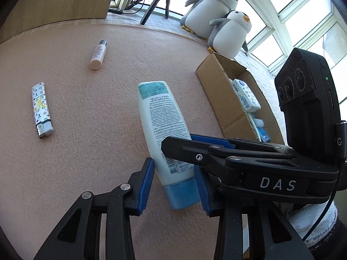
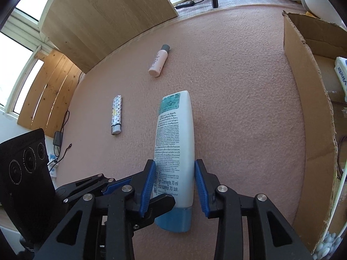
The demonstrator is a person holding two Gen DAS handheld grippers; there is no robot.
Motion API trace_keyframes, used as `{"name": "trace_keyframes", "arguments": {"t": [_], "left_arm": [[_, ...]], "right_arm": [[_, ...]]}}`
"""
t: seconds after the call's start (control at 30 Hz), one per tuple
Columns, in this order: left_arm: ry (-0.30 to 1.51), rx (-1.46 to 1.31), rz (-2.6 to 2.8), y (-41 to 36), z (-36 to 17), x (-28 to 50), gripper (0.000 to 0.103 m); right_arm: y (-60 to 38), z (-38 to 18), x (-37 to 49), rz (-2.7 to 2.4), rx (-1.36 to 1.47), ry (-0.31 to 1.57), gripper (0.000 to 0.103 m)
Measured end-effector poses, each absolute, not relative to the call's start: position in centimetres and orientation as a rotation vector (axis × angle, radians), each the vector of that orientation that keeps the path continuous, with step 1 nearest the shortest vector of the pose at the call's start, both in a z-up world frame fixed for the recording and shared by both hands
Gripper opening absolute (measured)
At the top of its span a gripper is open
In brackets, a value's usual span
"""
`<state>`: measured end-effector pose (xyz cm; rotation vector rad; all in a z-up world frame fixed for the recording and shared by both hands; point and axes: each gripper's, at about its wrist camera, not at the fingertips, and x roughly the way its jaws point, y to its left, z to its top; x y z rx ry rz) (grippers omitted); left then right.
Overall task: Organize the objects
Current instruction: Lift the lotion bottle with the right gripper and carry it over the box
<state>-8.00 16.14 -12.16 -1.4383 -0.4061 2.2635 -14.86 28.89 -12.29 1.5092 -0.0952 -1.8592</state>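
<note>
1. White plastic, the lotion tube [image 1: 161,127] is lying on the pink mat [image 1: 86,99], its long axis running away from both grippers, blue cap nearest.
2. It is being pinched above the cap by the left gripper [image 1: 173,184], angled downward.
3. It is being clamped alongside by the right gripper [image 2: 174,186]; the cardboard box [image 2: 308,108] is waiting at the right.

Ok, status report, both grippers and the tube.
Left gripper and right gripper both clamp the white tube. Cardboard box alongside. Nothing between.
</note>
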Motion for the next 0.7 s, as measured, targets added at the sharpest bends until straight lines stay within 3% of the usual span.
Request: {"name": "trace_keyframes", "arguments": {"t": [0.7], "left_arm": [[-0.27,-1.226,2.174,26.8,-5.3,-8.2,0.041]], "right_arm": [[39.8,-4.8,-15.7,-2.096,1.341,-0.249,0.033]]}}
